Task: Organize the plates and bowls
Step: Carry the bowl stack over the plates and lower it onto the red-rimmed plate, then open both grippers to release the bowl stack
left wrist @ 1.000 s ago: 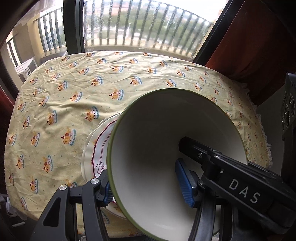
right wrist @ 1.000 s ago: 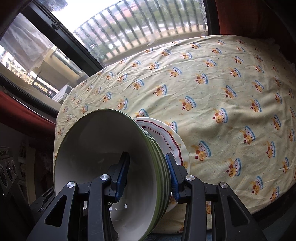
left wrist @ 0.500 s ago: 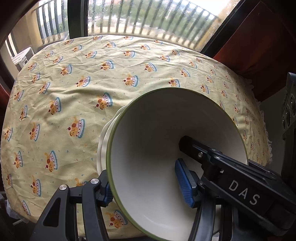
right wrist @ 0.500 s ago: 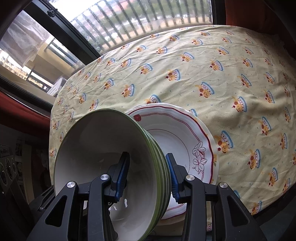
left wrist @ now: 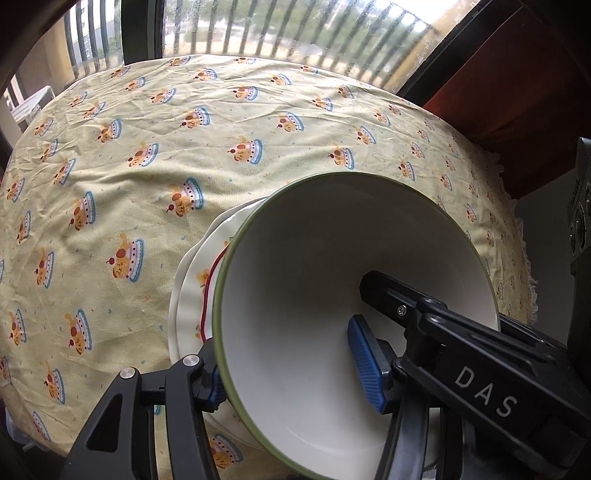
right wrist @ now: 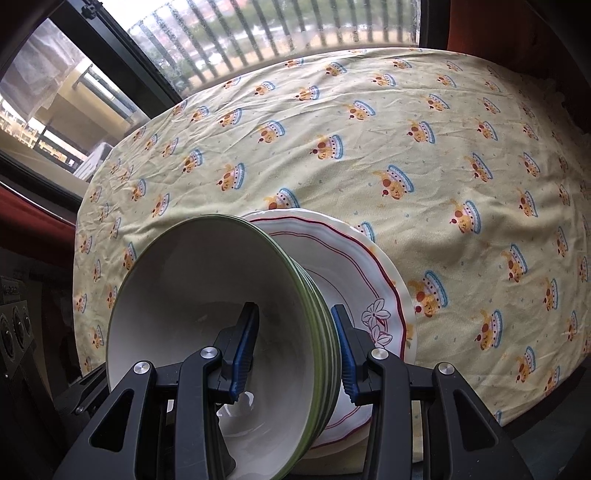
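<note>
A stack of several white bowls with green rims (left wrist: 314, 258) (right wrist: 207, 295) is tilted over a stack of scalloped plates (left wrist: 192, 280), the top plate (right wrist: 369, 280) bearing a red line and a flower. Whether the bowls rest on the plates I cannot tell. My left gripper (left wrist: 288, 369) straddles the bowls' near-left wall, one finger outside and one blue pad (left wrist: 365, 362) inside; its jaws are closing on that wall. My right gripper (right wrist: 293, 343) is shut on the opposite wall, and its inner finger (left wrist: 388, 291) shows inside the bowl in the left wrist view.
The plates lie on a round table under a yellow cloth (left wrist: 147, 166) (right wrist: 461, 166) printed with cakes. A window with bars (left wrist: 295, 29) runs behind it, and a dark red curtain (left wrist: 517, 92) hangs to the right. The cloth's frilled edge (left wrist: 528, 277) falls away at the right.
Both grippers have sunk toward the table with the bowls still clamped. The plates under the bowls look larger and closer in the right wrist view.
</note>
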Demonstrator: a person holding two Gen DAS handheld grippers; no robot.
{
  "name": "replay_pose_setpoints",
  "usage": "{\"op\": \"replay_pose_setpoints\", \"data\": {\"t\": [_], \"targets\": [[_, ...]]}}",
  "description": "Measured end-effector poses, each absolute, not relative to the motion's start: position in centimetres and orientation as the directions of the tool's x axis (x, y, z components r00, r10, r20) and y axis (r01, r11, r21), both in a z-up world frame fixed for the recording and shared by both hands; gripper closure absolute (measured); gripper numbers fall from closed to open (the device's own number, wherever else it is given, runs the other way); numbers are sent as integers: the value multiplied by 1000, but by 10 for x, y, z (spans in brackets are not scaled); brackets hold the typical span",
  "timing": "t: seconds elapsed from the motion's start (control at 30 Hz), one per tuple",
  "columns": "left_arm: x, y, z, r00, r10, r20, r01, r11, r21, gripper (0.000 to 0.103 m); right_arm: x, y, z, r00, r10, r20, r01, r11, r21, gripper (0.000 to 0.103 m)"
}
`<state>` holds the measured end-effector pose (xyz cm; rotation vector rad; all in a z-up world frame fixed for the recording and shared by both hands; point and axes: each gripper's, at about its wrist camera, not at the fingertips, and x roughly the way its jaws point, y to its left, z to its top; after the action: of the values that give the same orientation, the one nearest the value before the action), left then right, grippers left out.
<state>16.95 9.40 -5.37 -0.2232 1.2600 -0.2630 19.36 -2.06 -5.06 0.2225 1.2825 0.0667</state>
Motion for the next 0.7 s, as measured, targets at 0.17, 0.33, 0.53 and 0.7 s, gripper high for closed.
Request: {"op": "replay_pose_setpoints", "data": {"t": [0.17, 0.33, 0.53, 0.7], "targets": [[165, 87, -53, 324, -288, -901, 119, 957, -263, 47, 190, -26, -57, 295, 179, -939, 87, 973, 213, 59], [160, 89, -57, 326, -312, -892, 122, 950, -288, 46, 181, -30, -59, 305, 175, -936, 128, 966, 223, 58], [154, 83, -54, 385, -260, -886, 153, 964, -216, 32, 172, -32, -53, 323, 128, -938, 148, 972, 184, 57], [150, 86, -50, 434, -202, -878, 124, 979, -164, 20, 166, -39, -49, 330, 117, -937, 151, 973, 175, 55]]}}
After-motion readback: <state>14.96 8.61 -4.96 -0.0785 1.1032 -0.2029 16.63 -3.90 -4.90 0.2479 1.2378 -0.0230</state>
